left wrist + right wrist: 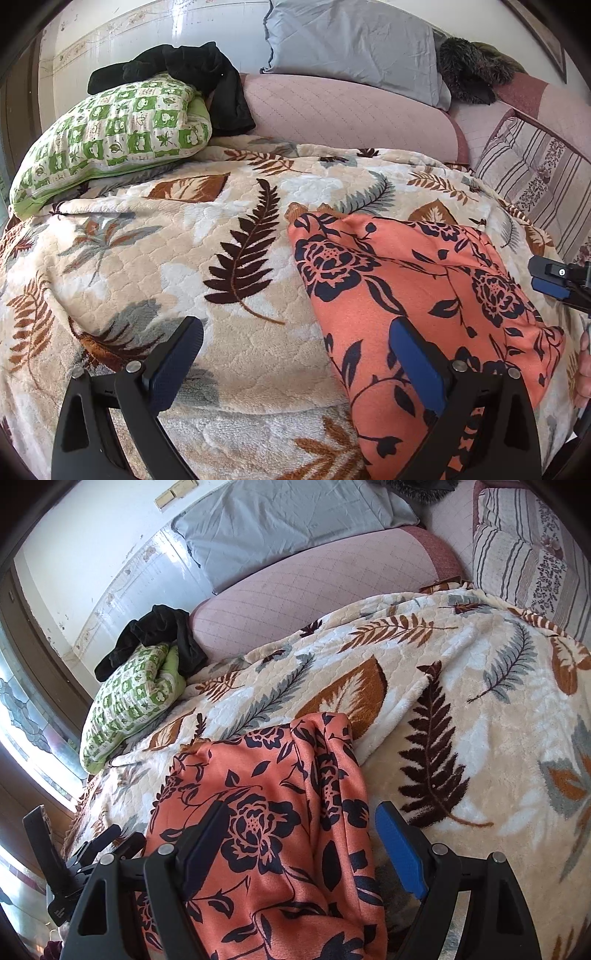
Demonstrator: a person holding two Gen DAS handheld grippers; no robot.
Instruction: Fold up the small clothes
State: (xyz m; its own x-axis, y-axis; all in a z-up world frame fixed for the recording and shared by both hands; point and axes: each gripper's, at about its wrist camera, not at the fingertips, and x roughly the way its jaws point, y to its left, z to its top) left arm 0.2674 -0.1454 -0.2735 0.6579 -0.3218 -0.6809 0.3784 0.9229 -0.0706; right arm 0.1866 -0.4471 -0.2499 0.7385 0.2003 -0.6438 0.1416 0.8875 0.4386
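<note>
Orange floral garment (266, 834) lies rumpled on the leaf blanket (221, 258), partly doubled, not a neat fold; both my left hand-held gripper (295, 363) and right hand-held gripper (303, 849) spread apart, empty, hovering over it

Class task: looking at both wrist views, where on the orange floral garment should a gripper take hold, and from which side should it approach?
Probably the far top corner of the orange floral garment, where the cloth bunches into raised folds. Those ridges stand proud of the leaf-print blanket, giving the pads something to pinch, whereas the flat middle would not. The open right gripper already hovers over the garment's near part, so reaching forward along the cloth seems simplest.
</note>
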